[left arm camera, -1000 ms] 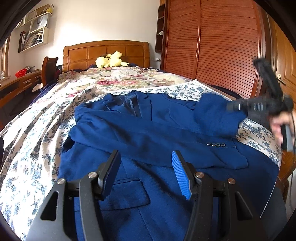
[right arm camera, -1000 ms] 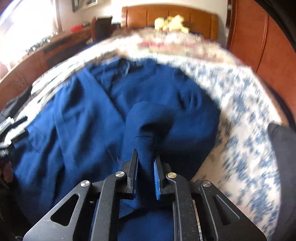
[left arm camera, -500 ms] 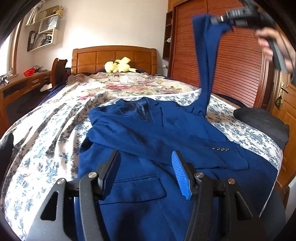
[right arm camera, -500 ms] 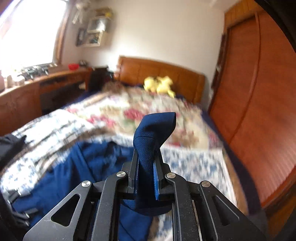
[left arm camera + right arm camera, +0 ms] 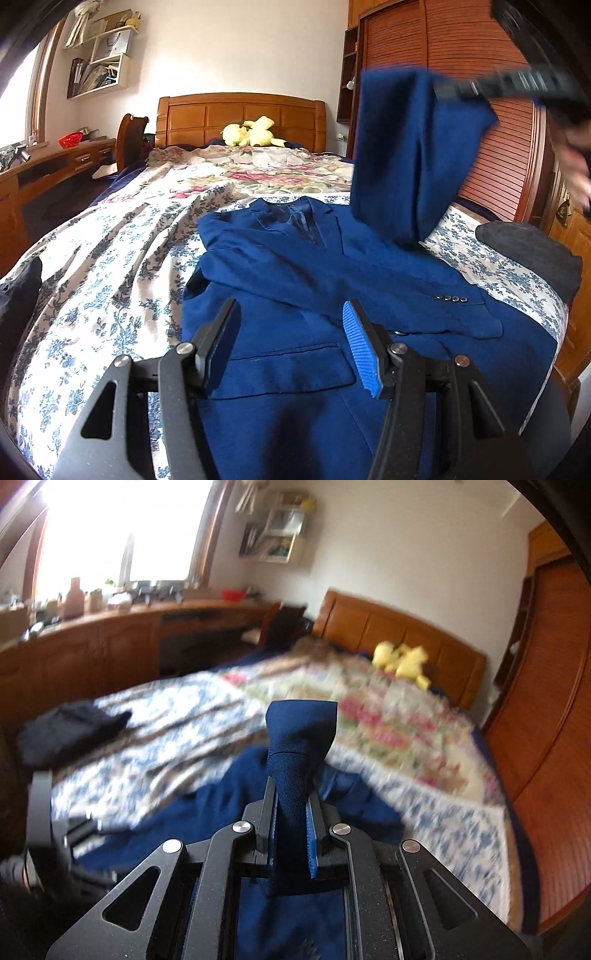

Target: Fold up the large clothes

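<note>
A blue suit jacket (image 5: pixel 295 295) lies front-up on the flowered bedspread (image 5: pixel 110 258), one sleeve folded across its chest with cuff buttons (image 5: pixel 452 298) showing. Its other sleeve (image 5: pixel 410 155) hangs in the air at the upper right, with my right gripper (image 5: pixel 443 88) shut on its end. In the right wrist view the sleeve end (image 5: pixel 295 753) sticks up, pinched by my right gripper (image 5: pixel 290 805), with the jacket (image 5: pixel 221 812) below. My left gripper (image 5: pixel 291 343) hovers open over the jacket's lower pocket, nothing between its fingers.
A yellow plush toy (image 5: pixel 251 134) sits by the wooden headboard (image 5: pixel 240 114). A dark garment (image 5: pixel 528 254) lies at the bed's right edge, another dark cloth (image 5: pixel 70 731) at the left. Wooden wardrobe doors (image 5: pixel 480 110) stand right, a desk (image 5: pixel 48 166) left.
My right gripper has lifted the sleeve off the jacket high into the air and swung it leftward. The left gripper shifted slightly and stays open over the pocket.
</note>
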`<action>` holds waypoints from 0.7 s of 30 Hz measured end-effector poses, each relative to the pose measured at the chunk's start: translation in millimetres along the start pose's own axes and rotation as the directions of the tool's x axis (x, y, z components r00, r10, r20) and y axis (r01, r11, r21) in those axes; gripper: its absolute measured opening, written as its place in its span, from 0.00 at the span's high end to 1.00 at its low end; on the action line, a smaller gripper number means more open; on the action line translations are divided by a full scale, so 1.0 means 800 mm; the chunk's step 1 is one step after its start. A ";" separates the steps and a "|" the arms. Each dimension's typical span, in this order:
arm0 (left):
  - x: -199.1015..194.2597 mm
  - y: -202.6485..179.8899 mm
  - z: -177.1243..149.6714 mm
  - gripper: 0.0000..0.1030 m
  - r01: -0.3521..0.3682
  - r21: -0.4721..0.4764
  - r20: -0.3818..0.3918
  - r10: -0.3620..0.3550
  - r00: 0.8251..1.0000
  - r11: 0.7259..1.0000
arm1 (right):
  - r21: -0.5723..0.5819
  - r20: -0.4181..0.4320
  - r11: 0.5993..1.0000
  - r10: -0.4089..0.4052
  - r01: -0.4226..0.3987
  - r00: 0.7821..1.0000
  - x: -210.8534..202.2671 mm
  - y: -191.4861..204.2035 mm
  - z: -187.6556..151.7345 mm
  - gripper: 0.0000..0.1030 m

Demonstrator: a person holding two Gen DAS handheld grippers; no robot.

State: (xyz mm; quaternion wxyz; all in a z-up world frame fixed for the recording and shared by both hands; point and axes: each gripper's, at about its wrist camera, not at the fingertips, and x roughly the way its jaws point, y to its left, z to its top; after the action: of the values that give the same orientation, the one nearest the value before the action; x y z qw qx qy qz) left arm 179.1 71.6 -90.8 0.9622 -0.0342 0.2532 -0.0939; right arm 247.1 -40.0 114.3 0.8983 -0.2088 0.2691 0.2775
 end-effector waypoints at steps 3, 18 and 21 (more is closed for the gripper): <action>0.000 0.001 -0.001 0.45 -0.004 -0.002 -0.002 0.004 1.000 1.000 | -0.003 -0.072 1.000 0.029 -0.029 0.997 0.017 0.014 -0.039 0.90; -0.001 0.006 -0.004 0.45 -0.027 -0.004 -0.007 0.027 1.000 1.000 | 0.094 -0.121 0.982 0.173 -0.163 0.977 0.011 0.041 -0.097 0.71; -0.002 0.008 -0.005 0.45 -0.031 -0.007 -0.010 0.031 0.999 1.000 | 0.101 -0.120 0.982 0.173 -0.161 0.978 0.013 0.039 -0.099 0.71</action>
State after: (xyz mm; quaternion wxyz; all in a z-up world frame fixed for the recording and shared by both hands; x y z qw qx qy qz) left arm 177.2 77.8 -94.0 0.9622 -0.0332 0.2585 -0.0785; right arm 206.6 -54.1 39.9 0.8613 -0.1616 0.3551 0.3256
